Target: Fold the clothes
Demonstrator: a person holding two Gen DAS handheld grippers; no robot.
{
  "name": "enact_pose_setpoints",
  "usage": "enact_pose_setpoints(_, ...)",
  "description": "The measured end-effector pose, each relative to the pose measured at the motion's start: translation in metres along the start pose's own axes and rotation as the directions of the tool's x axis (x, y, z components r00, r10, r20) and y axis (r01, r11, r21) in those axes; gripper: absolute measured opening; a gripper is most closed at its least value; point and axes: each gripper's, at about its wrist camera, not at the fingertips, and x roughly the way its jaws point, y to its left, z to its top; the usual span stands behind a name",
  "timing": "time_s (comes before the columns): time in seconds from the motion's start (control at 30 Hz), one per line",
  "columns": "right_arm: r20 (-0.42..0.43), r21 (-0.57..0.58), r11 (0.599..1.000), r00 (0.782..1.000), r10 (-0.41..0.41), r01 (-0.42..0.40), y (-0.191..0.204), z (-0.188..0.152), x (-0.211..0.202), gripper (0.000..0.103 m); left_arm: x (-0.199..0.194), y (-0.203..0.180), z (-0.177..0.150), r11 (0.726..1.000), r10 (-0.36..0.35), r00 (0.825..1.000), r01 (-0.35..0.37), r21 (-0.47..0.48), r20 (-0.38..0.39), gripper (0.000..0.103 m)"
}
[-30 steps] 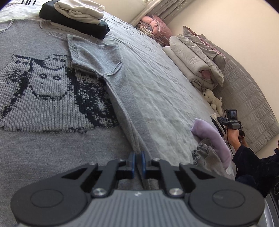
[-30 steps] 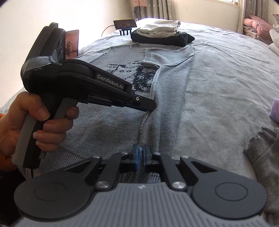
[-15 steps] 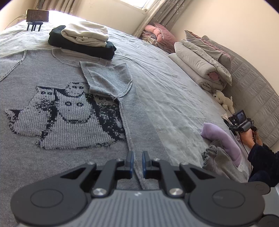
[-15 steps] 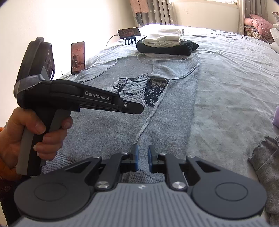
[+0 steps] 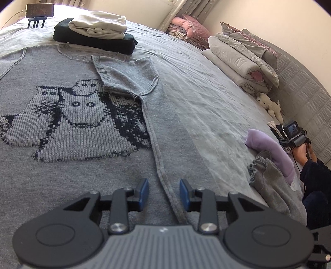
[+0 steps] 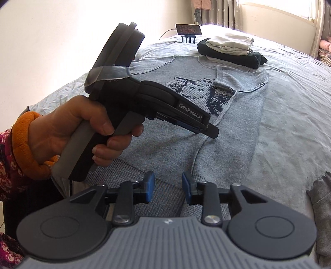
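Observation:
A grey knit sweater (image 5: 68,165) with a dark cartoon print lies flat on the bed, its right side folded inward so a seam edge (image 5: 157,157) runs down the middle and the sleeve (image 5: 128,76) lies across the chest. My left gripper (image 5: 163,193) hangs just above that folded edge, its jaws opening, with the edge lying below the gap and no pad pressing on it. My right gripper (image 6: 168,187) hovers over the sweater's ribbed hem (image 6: 165,198), jaws opening too, nothing pinched. In the right wrist view a hand holds the left gripper (image 6: 213,131) above the sweater (image 6: 227,132).
A folded white garment on a folded black one (image 5: 95,34) lies beyond the sweater's collar, with a phone on a stand (image 5: 39,11) behind. Crumpled grey (image 5: 273,186) and lilac (image 5: 269,144) clothes lie at right. Folded bedding (image 5: 244,60) and a person with a camera (image 5: 293,132) are at far right.
Both grippers let go of the folded sweater edge and their jaws spread apart. Both pulled back and up a little, so more of the sweater shows.

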Motion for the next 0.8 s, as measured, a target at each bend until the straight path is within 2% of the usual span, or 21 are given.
enact_pose_setpoints(0.23,-0.048,0.017,0.997,0.996,-0.076,0.077,-0.01,-0.011,0.005,0.034,-0.002,-0.004,-0.002,1.0,-0.004,1.0,0.004,0.007,-0.008,0.032)
enact_pose_setpoints(0.4,-0.078,0.016,0.995,0.993,-0.092,0.094,-0.013,-0.019,0.012,0.033,-0.001,-0.004,-0.005,1.0,-0.02,1.0,0.02,-0.007,-0.009,0.032)
enact_pose_setpoints(0.47,-0.079,0.007,0.994,0.991,-0.107,0.108,-0.013,-0.02,0.015,0.025,-0.001,-0.005,-0.007,1.0,-0.014,1.0,0.014,-0.005,-0.005,0.029)
enact_pose_setpoints(0.5,-0.076,0.008,0.994,0.991,-0.109,0.11,-0.013,-0.02,0.015,0.017,0.0,-0.006,-0.007,1.0,-0.011,1.0,0.011,-0.004,-0.004,0.027)
enact_pose_setpoints(0.57,-0.065,0.033,0.996,0.994,-0.085,0.088,-0.015,-0.018,0.012,0.014,-0.001,-0.008,-0.008,1.0,-0.003,1.0,0.003,0.001,-0.001,0.004)
enact_pose_setpoints(0.77,-0.006,0.154,0.987,0.999,0.04,-0.039,-0.031,-0.008,-0.008,0.014,-0.019,-0.018,-0.006,0.997,0.043,0.998,-0.045,0.063,0.039,0.003)
enact_pose_setpoints(0.8,0.003,0.173,0.983,0.998,0.06,-0.06,-0.033,-0.007,-0.011,0.018,-0.023,-0.019,-0.006,0.996,0.045,0.998,-0.049,0.071,0.047,0.004)
